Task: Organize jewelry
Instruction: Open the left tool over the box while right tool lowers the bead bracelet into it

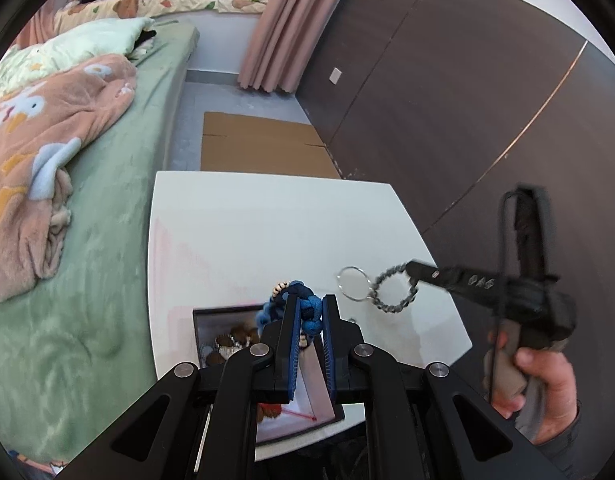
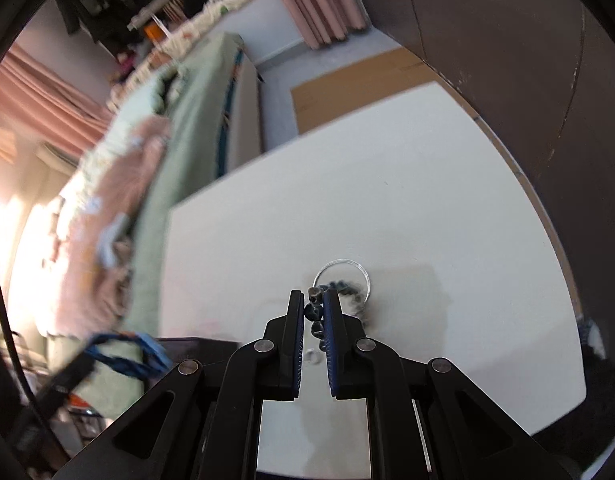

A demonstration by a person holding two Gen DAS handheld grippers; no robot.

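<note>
- The left hand-held gripper point(image 1: 309, 312) is closed narrow on a blue braided bracelet point(image 1: 303, 308), which bunches up between and just past the fingertips, held above the table point(image 1: 267, 216).
- Directly under it sits an open box point(image 1: 327, 408) with a dark rim, with brownish pieces inside; the box lies at the table's near-left corner.
- The right hand-held gripper point(image 2: 314, 304) is pinched on a dark beaded bracelet point(image 1: 393, 290) with a clear ring point(image 1: 353, 283) hooked through it.
- In the left wrist view the bead loop hangs off the right gripper's tips and stretches leftward, ring at the far end, above the table, right of the box.
- A green bed point(image 1: 119, 208) flanks the table's left; flat cardboard point(image 1: 263, 148) lies on the floor beyond.
</note>
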